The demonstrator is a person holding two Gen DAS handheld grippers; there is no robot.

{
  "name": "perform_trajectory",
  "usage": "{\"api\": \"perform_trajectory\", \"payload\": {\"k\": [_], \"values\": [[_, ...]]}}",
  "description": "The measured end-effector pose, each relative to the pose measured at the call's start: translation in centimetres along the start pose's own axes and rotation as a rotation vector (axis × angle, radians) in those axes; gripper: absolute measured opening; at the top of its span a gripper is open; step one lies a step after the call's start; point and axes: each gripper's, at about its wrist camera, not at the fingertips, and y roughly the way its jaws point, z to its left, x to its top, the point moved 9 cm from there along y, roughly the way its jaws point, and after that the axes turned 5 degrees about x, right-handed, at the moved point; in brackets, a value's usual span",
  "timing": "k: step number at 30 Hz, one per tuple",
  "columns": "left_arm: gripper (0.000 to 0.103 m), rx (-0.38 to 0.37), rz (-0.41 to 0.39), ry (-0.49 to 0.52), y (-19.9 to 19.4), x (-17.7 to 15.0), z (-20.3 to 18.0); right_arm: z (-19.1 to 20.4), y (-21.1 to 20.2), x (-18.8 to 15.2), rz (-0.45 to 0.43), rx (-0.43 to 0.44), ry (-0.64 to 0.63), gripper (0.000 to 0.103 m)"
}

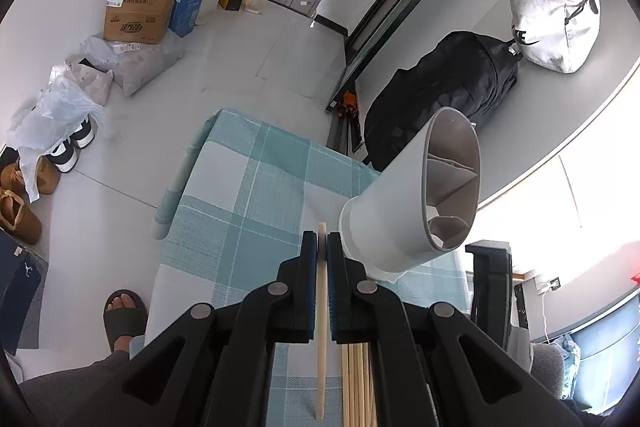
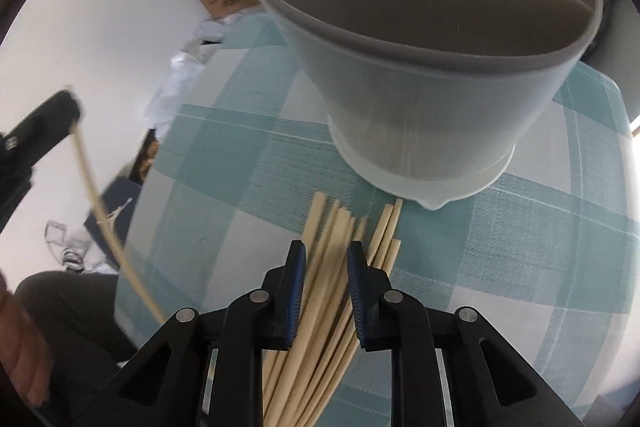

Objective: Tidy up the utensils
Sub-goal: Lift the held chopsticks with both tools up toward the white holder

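Nearest you, your left gripper [image 1: 322, 247] is clamped on a single chopstick [image 1: 321, 339], its long axis running straight along the fingers. Your right gripper [image 2: 326, 267] hangs steeply over the loose pile of chopsticks [image 2: 320, 307] on the checked tablecloth [image 2: 520, 247]; its jaws are narrowed around several sticks, though whether the pads truly bite is hard to tell through the blur. The sticks fan away from the fingers toward the white divided holder [image 2: 432, 99] just beyond their tips; your right hand is nearer. Farther off stand a cardboard box [image 1: 138, 13] with unreadable print and a white bag [image 1: 554, 19] showing part of a swoosh logo.
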Motion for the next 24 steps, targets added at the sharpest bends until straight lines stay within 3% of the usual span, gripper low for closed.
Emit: {"api": "perform_trajectory", "payload": {"k": [5, 10, 19, 24], "values": [[0.001, -0.003, 0.0, -0.007, -0.1, 0.1, 0.3, 0.0, 0.4, -0.4, -0.002, -0.028, -0.006, 0.016], [0.001, -0.001, -0.003, -0.014, -0.3, 0.1, 0.6, -0.3, -0.7, -0.4, -0.05, -0.025, -0.005, 0.001], [0.001, 0.009, 0.0, -0.008, -0.3, -0.1, 0.6, -1.5, -3.1, -0.2, -0.113, 0.072, 0.048, 0.0], [0.001, 0.005, 0.013, -0.024, 0.0, -0.3, 0.6, -1.7, -2.9, -0.9, -0.032, 0.046, 0.002, 0.003]]}}
